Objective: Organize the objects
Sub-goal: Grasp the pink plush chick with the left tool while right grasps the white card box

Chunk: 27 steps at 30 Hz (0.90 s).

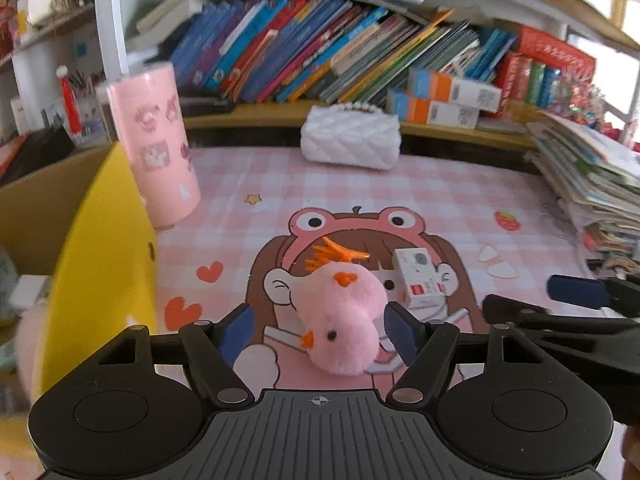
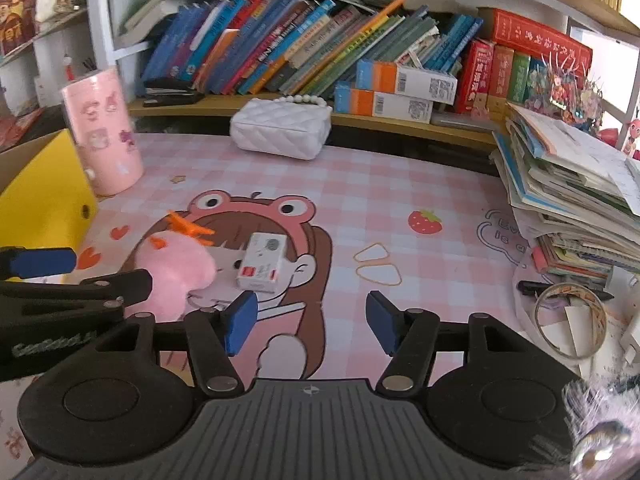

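While the pink plush (image 1: 340, 316) lies on the surface (image 1: 420, 200), over the cartoon girl on the mat, the left hand-held gripper (image 1: 318, 332) has it between its blue pads (image 1: 236, 330). The right pad looks to be touching the fluff and the left stands off, so the jaws are apart and no grip is made yet. The orange clip (image 1: 332, 256) sits at the plush's far end, and a small white box (image 1: 418, 280) lies just beyond. The right hand-held gripper (image 2: 310, 328) hangs with jaws apart over bare mat, holding nothing, with the box (image 2: 262, 262) ahead of it.

To do this well, I would centre the left jaws on the plush's thick middle, not its edge, and close until the fluff gives a little. Keep the pads off the clip and clear of the box. The yellow bin (image 1: 104, 248) at left seems a likely place for it.
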Available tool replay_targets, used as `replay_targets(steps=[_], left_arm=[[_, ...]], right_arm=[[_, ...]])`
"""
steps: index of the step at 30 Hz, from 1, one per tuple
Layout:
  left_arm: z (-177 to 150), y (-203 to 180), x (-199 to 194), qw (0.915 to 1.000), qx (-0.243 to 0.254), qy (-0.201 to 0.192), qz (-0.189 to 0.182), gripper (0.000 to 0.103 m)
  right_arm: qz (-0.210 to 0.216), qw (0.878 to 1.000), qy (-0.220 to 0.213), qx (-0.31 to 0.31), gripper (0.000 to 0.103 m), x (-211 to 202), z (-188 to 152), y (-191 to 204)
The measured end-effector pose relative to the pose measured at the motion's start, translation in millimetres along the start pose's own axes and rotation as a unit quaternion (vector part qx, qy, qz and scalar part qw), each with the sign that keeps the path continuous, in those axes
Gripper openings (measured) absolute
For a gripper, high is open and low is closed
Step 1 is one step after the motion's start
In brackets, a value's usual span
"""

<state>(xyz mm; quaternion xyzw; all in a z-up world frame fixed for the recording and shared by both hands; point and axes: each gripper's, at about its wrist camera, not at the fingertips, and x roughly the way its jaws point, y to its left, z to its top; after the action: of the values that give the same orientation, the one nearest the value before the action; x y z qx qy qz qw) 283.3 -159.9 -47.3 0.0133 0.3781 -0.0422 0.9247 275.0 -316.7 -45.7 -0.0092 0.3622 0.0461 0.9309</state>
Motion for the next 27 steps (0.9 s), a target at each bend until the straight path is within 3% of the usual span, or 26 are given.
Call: replay_targets(steps=[8,11,12,13,15,21,24,27], left_arm=[[5,-5,39,0.9996,0.01,0.028,0.002,0.072],[2,-5,49,0.999,0.012,0.04,-0.018,0.057],[1,-5,51,0.9988,0.015,0.042,-0.022,0.046],[1,-6,50,0.9989,0.021,0.04,-0.014,0.046],[3,0,41,0.9993,0.012,0.032,-0.017,0.045],[15,23,-20,0.9986,-0.028,-0.043,-0.014,0.045],[17,29,-40,0.9982,-0.028,-0.044,-0.031,0.045],[11,31,-53,0.9981,-0.029,-0.036,-0.041,0.045]], right_arm=[[-0.004,1.0,0.001,-0.004,0.059,19,12,-8],[0.001,1.0,0.004,-0.006,0.059,25,13,-8],[0.003,1.0,0.005,-0.007,0.059,27,13,-8],[0.006,1.0,0.007,-0.008,0.059,29,14,-8],[0.01,1.0,0.008,-0.009,0.059,33,14,-7],[0.033,0.999,0.008,-0.006,0.062,46,15,0],[0.047,0.999,0.011,0.001,0.076,54,18,6],[0.057,0.998,0.015,0.0,0.077,64,21,14]])
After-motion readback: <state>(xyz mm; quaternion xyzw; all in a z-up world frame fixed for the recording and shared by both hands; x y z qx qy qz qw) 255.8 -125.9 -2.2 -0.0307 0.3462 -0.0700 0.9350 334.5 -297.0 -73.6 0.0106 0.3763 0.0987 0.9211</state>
